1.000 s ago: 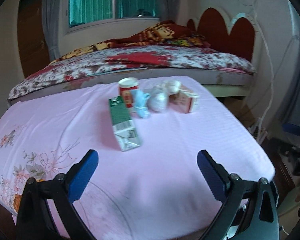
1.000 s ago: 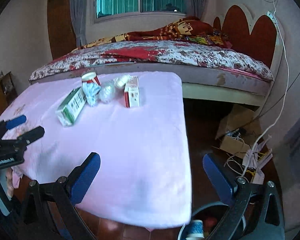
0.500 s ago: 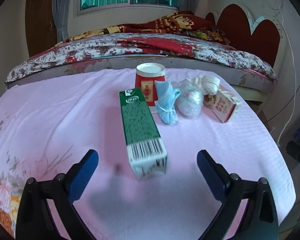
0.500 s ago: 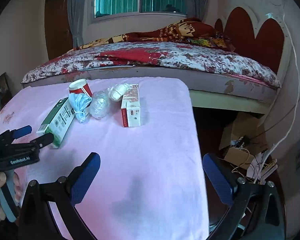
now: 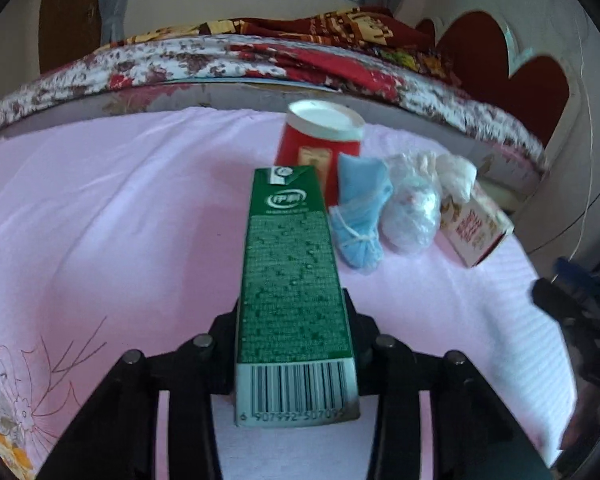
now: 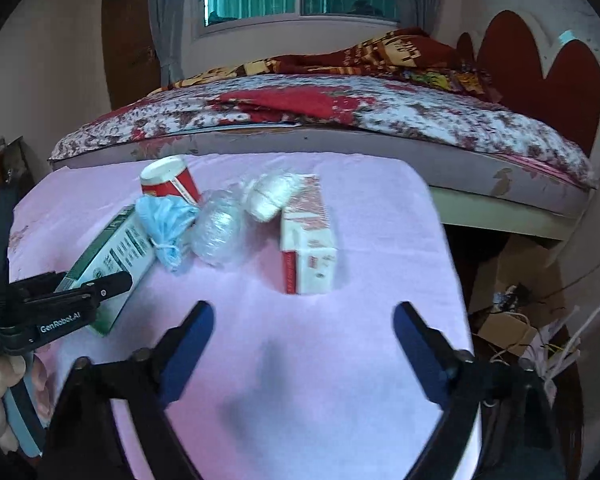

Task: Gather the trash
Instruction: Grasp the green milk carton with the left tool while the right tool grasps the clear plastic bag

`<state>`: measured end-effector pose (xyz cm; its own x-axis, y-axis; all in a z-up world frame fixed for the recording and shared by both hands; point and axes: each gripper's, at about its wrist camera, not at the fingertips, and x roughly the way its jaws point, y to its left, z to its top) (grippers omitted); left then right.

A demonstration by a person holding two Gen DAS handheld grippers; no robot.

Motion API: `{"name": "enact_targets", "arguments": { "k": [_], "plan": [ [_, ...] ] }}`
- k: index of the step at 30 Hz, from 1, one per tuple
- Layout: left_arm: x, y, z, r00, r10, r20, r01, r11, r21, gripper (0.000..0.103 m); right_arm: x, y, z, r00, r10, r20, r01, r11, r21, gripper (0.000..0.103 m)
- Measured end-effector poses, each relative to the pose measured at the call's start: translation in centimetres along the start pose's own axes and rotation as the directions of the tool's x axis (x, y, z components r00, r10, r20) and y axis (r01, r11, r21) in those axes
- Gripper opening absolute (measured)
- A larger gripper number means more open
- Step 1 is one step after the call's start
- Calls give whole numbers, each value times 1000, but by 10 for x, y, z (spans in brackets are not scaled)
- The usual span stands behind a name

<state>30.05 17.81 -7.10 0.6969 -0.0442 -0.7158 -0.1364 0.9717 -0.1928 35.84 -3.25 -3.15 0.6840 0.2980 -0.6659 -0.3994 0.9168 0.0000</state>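
Observation:
A green carton (image 5: 292,280) lies lengthwise on the pink cloth (image 5: 100,220), barcode end towards me. My left gripper (image 5: 292,320) is closing, and its jaws press on the carton's two sides. Behind the carton stand a red cup (image 5: 320,144), a blue mask (image 5: 360,224), a clear plastic wad (image 5: 414,212), a white wad (image 5: 456,172) and a red-and-white box (image 5: 476,228). In the right wrist view my right gripper (image 6: 304,324) is closing with nothing between its jaws. The red-and-white box (image 6: 310,248) lies just ahead of it.
A bed with a flowered cover (image 6: 380,112) runs along the far side. The cloth's right edge (image 6: 456,280) drops to a floor with a cardboard box (image 6: 504,332) and loose cables (image 6: 556,344). A hand (image 6: 4,392) holds the left gripper's handle.
Both grippers came forward and lower towards the trash. The left jaws went from wide open to closed on the green carton. The right jaws narrowed a little.

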Motion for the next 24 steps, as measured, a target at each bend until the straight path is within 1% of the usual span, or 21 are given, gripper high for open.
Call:
{"name": "enact_targets", "arguments": {
  "k": [2, 4, 7, 12, 15, 16, 17, 18, 19, 22, 24],
  "plan": [
    [-5, 7, 2, 1000, 11, 14, -11, 1000, -7, 40, 8, 9, 5, 1000, 28, -3, -28, 1000, 0, 80],
    [-11, 12, 2, 1000, 17, 23, -17, 1000, -12, 40, 17, 20, 10, 998, 54, -10, -54, 999, -5, 76],
    [-13, 16, 4, 998, 44, 36, -45, 999, 4, 40, 35, 36, 17, 995, 95, -27, -95, 995, -1, 71],
    [-10, 23, 6, 999, 38, 25, -38, 999, -10, 40, 71, 53, 34, 990, 116, -77, -114, 993, 31, 68],
    [-9, 24, 7, 999, 32, 21, -32, 999, -18, 40, 92, 57, 45, 987, 120, -103, -115, 992, 57, 64],
    [-9, 25, 8, 999, 30, 21, -30, 999, -20, 40, 99, 57, 48, 988, 108, -113, -102, 993, 64, 61],
    [-10, 25, 8, 999, 29, 21, -29, 999, -22, 40, 105, 56, 51, 986, 113, -123, -104, 991, 79, 57],
    [-10, 24, 9, 999, 26, 20, -25, 999, -22, 40, 109, 56, 53, 984, 126, -127, -115, 989, 91, 51],
    [-10, 23, 9, 1000, 24, 19, -24, 1000, -19, 40, 110, 55, 53, 981, 143, -130, -131, 986, 98, 41],
    [-13, 19, 8, 1000, 22, 19, -22, 1000, -9, 40, 99, 54, 51, 981, 156, -112, -146, 985, 95, 40],
    [-15, 16, 7, 999, 24, 24, -24, 1000, 5, 40, 83, 55, 45, 985, 146, -95, -139, 987, 76, 41]
  ]
}}
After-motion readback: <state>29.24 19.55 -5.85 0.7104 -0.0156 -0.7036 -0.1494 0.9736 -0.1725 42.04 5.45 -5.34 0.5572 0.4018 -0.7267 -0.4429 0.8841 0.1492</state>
